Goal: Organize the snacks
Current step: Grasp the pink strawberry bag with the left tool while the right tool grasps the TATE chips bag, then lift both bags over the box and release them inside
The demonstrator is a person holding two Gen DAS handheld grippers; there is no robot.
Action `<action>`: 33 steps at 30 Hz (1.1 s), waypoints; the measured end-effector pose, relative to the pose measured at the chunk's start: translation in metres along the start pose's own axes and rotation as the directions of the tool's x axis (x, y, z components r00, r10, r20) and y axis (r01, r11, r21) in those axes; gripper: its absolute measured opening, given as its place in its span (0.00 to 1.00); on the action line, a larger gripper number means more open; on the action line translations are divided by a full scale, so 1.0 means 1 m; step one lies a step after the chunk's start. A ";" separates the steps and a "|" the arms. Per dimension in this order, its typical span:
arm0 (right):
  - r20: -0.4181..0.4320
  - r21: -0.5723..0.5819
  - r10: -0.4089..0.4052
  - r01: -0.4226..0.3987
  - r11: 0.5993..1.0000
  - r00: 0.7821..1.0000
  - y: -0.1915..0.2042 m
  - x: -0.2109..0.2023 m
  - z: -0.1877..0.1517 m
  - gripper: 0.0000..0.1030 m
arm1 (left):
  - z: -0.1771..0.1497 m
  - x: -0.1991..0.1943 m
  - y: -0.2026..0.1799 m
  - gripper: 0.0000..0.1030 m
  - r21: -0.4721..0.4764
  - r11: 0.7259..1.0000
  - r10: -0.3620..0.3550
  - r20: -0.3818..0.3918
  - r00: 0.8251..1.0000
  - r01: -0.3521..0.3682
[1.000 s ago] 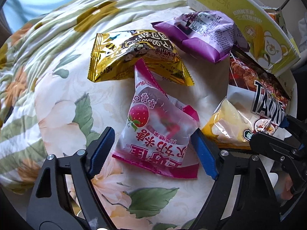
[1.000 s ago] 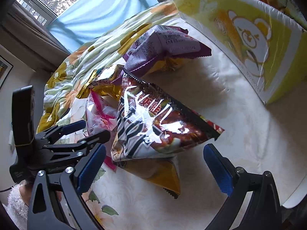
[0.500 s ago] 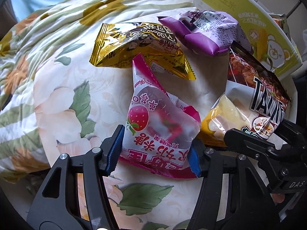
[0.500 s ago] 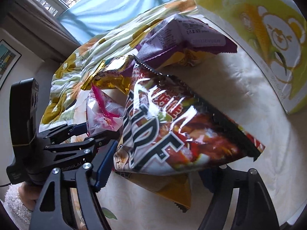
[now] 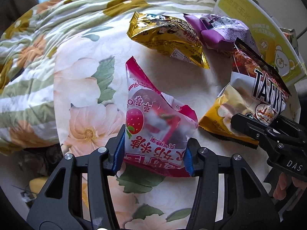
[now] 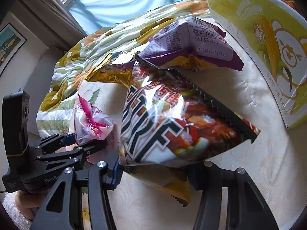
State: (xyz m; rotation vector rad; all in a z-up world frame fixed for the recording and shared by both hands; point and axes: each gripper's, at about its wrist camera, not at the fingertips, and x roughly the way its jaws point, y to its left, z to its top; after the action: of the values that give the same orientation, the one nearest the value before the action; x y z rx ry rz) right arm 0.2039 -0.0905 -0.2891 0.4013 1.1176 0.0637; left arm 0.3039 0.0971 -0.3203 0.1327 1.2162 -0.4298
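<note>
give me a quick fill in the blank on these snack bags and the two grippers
1. The left gripper is closing on the pink bag printed with a red ____.
2. The right gripper is closing on the dark bag that lies on top of a ____ bag.
3. Beside the purple bag lies a shiny ____ bag.
4. The yellow-green box shows a bear and an ear of ____.

Missing words: strawberry; yellow; gold; corn

Pink strawberry-printed packet (image 5: 157, 132) at centre; gold foil bag (image 5: 168, 40) at twelve o'clock, purple pack (image 5: 220, 30) at one; yellow-green corn-printed box (image 6: 268, 38); floral cloth (image 5: 76, 76)
</note>
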 end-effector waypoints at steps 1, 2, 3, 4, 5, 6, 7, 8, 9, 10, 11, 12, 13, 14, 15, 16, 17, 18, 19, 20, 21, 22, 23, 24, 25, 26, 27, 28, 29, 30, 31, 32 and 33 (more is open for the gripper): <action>-0.002 -0.006 -0.001 0.001 1.000 1.000 0.000 -0.002 -0.001 0.47 | -0.001 -0.002 0.001 0.42 -0.007 1.000 0.001 0.004 1.000 -0.001; -0.004 -0.009 0.001 -0.001 1.000 1.000 0.001 -0.003 -0.002 0.47 | -0.004 -0.004 0.003 0.41 -0.015 1.000 0.001 0.005 1.000 -0.001; -0.003 -0.011 0.001 -0.001 1.000 1.000 0.001 -0.005 -0.002 0.47 | -0.005 -0.005 0.003 0.40 -0.021 1.000 0.001 0.006 1.000 -0.001; -0.002 -0.016 0.003 -0.003 1.000 1.000 0.001 -0.008 -0.003 0.47 | -0.006 -0.007 0.005 0.39 -0.028 1.000 0.000 0.008 1.000 0.000; 0.000 -0.022 0.002 -0.002 1.000 1.000 0.004 -0.009 -0.001 0.47 | -0.007 -0.008 0.006 0.39 -0.033 0.999 -0.001 0.009 1.000 0.001; 0.004 -0.032 0.000 0.000 0.999 1.000 0.005 -0.014 -0.001 0.47 | -0.007 -0.011 0.007 0.38 -0.037 0.999 -0.001 0.009 1.000 0.001; 0.009 -0.044 -0.003 0.004 0.999 1.000 0.007 -0.018 0.000 0.47 | -0.007 -0.014 0.007 0.38 -0.043 0.999 -0.001 0.013 1.000 0.002; 0.016 -0.054 -0.007 0.008 0.999 1.000 0.008 -0.022 0.001 0.47 | -0.007 -0.018 0.007 0.38 -0.046 0.999 -0.002 0.019 1.000 0.003; 0.023 -0.062 -0.010 0.012 0.998 1.000 0.010 -0.025 0.003 0.47 | -0.008 -0.022 0.006 0.38 -0.049 0.999 -0.004 0.027 1.000 0.005; 0.030 -0.068 -0.012 0.014 0.998 0.999 0.011 -0.030 0.004 0.47 | -0.007 -0.026 0.005 0.38 -0.051 0.999 -0.005 0.034 0.999 0.007; 0.039 -0.069 -0.013 0.015 0.998 0.999 0.011 -0.037 0.005 0.47 | -0.007 -0.032 0.004 0.38 -0.054 0.999 -0.008 0.042 0.999 0.011; 0.048 -0.067 -0.012 0.016 0.998 0.999 0.011 -0.044 0.006 0.47 | -0.007 -0.037 0.002 0.38 -0.056 0.998 -0.011 0.047 0.999 0.014; 0.060 -0.066 -0.013 0.017 0.998 0.998 0.010 -0.052 0.008 0.47 | -0.006 -0.044 0.000 0.38 -0.057 0.998 -0.016 0.054 0.998 0.019; 0.070 -0.068 -0.016 0.021 0.997 0.997 0.011 -0.058 0.010 0.47 | -0.004 -0.051 -0.003 0.38 -0.059 0.998 -0.020 0.066 0.998 0.024; 0.082 -0.071 -0.020 0.026 0.997 0.996 0.012 -0.066 0.012 0.47 | -0.001 -0.059 -0.006 0.38 -0.060 0.998 -0.024 0.078 0.997 0.028; 0.098 -0.073 -0.025 0.032 0.997 0.995 0.011 -0.077 0.015 0.47 | 0.003 -0.068 -0.010 0.38 -0.058 0.998 -0.027 0.092 0.995 0.032; 0.109 -0.073 -0.026 0.034 0.997 0.994 0.010 -0.085 0.017 0.47 | 0.007 -0.076 -0.013 0.38 -0.056 0.998 -0.028 0.105 0.994 0.034; 0.121 -0.072 -0.024 0.033 0.997 0.992 0.006 -0.095 0.020 0.47 | 0.012 -0.084 -0.018 0.38 -0.052 0.998 -0.029 0.122 0.992 0.035; 0.131 -0.073 -0.024 0.034 0.997 0.991 0.003 -0.106 0.025 0.47 | 0.020 -0.093 -0.024 0.38 -0.045 0.998 -0.030 0.139 0.990 0.036; 0.142 -0.074 -0.028 0.039 0.997 0.990 0.001 -0.113 0.030 0.47 | 0.026 -0.099 -0.029 0.38 -0.040 0.999 -0.030 0.147 0.989 0.036; 0.156 -0.074 -0.033 0.045 0.996 0.987 -0.003 -0.123 0.036 0.47 | 0.034 -0.106 -0.036 0.38 -0.036 0.999 -0.029 0.159 0.987 0.035; 0.163 -0.075 -0.034 0.046 0.996 0.986 -0.007 -0.130 0.041 0.47 | 0.043 -0.114 -0.043 0.38 -0.033 0.999 -0.033 0.174 0.984 0.040; 0.180 -0.072 -0.033 0.047 0.996 0.983 -0.013 -0.139 0.048 0.47 | 0.052 -0.120 -0.051 0.38 -0.030 0.998 -0.041 0.188 0.981 0.048; 0.195 -0.071 -0.029 0.043 0.997 0.980 -0.019 -0.147 0.055 0.47 | 0.061 -0.126 -0.060 0.38 -0.026 0.998 -0.047 0.206 0.978 0.053; 0.205 -0.073 -0.024 0.040 0.997 0.978 -0.025 -0.154 0.064 0.47 | 0.070 -0.131 -0.070 0.38 -0.020 0.998 -0.048 0.223 0.974 0.053; 0.216 -0.076 -0.023 0.040 0.996 0.976 -0.030 -0.160 0.070 0.47 | 0.079 -0.135 -0.079 0.38 -0.013 0.999 -0.047 0.236 0.971 0.051; 0.231 -0.081 -0.020 0.040 0.996 0.973 -0.037 -0.167 0.080 0.47 | 0.088 -0.139 -0.090 0.38 -0.007 0.999 -0.044 0.250 0.967 0.048; 0.240 -0.089 -0.017 0.040 0.995 0.971 -0.043 -0.172 0.087 0.47 | 0.097 -0.141 -0.101 0.38 -0.005 0.999 -0.041 0.263 0.964 0.044; 0.250 -0.099 -0.016 0.042 0.994 0.968 -0.050 -0.178 0.097 0.47 | 0.107 -0.144 -0.113 0.38 -0.006 0.999 -0.041 0.276 0.960 0.045; 0.259 -0.107 -0.016 0.045 0.993 0.966 -0.059 -0.184 0.107 0.47 | 0.116 -0.146 -0.125 0.38 -0.008 0.999 -0.046 0.288 0.956 0.051; 0.264 -0.115 -0.014 0.046 0.992 0.964 -0.067 -0.189 0.118 0.47 | 0.126 -0.148 -0.138 0.38 -0.010 0.998 -0.051 0.300 0.952 0.057; 0.271 -0.122 -0.015 0.049 0.991 0.963 -0.073 -0.192 0.125 0.47 | 0.135 -0.148 -0.149 0.38 -0.013 0.998 -0.053 0.310 0.949 0.060; 0.277 -0.130 -0.017 0.055 0.990 0.961 -0.080 -0.196 0.133 0.47 | 0.146 -0.148 -0.162 0.38 -0.013 0.998 -0.053 0.318 0.947 0.060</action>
State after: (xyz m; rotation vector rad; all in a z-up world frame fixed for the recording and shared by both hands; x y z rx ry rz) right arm 0.2224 -0.2513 -0.0980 0.2575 0.8389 0.0504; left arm 0.3281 -0.0611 -0.1115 0.0071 0.9086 -0.4676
